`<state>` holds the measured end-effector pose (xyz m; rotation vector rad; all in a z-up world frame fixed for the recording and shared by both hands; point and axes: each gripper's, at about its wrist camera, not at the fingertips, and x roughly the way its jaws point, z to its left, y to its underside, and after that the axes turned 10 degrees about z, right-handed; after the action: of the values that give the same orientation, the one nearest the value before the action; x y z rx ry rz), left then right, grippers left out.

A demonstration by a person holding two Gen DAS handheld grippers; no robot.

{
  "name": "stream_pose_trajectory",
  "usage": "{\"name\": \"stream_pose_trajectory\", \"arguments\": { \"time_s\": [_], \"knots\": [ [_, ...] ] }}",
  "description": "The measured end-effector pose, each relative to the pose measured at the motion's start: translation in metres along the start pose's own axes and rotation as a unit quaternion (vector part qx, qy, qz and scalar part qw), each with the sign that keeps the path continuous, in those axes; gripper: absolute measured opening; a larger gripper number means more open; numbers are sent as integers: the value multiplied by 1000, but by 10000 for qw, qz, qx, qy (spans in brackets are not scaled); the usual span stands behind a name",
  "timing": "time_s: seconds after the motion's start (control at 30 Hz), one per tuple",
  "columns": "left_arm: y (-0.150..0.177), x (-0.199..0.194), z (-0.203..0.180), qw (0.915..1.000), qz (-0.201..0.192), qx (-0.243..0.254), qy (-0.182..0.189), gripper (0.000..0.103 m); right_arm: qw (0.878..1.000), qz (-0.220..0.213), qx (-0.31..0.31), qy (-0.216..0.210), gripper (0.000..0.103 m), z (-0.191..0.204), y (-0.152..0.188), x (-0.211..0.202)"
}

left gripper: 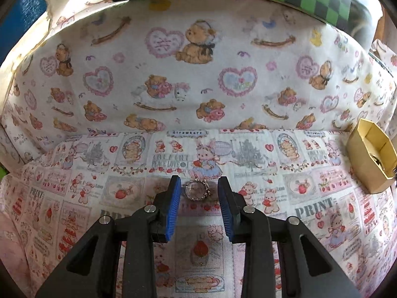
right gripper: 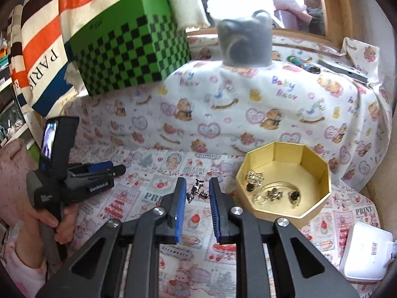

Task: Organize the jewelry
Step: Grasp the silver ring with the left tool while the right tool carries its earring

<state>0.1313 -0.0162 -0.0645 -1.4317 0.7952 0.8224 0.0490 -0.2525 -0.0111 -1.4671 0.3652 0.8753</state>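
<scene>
A cloth printed with strawberries and rabbits covers the work surface, and behind it a teddy-bear cloth drapes up over a raised ledge that carries a green checkered box and a grey tub.

Part of the sorting looks done. The gold box sits open at the right, and several pieces already lie in it — a pale cluster, a couple of dark studs and a small charm, though they are too small to name surely.

Two items are still out on the cloth. A ring lies flat just ahead of the left gripper; its jaws stand apart on either side of the ring without touching it, so nothing is held there. The right gripper has its pads fairly close together, with an earring showing in the gap. Whether the pads pinch it or it lies on the cloth beyond them I cannot tell — the gap looks wider than the piece.

By my reading, the ring and the earring both have yet to reach the box, which sits well to the right of the ring and near the earring.
</scene>
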Motion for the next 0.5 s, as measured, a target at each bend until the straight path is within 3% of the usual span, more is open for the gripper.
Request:
{"name": "stream_pose_trajectory", "arguments": {
  "time_s": [0.13, 0.2, 0.5],
  "knots": [
    [1, 1, -6, 9999, 21, 31, -105, 30, 9998, -106, 145, 60, 17, -12, -1, -8],
    [0, 2, -9, 9999, 16, 18, -120, 20, 9996, -141, 252, 61, 17, -18, -2, -11],
    [3, -7, 4, 9996, -34, -136, 225, 20, 9971, -260, 721, 26, 17, -48, -6, -23]
  ]
}}
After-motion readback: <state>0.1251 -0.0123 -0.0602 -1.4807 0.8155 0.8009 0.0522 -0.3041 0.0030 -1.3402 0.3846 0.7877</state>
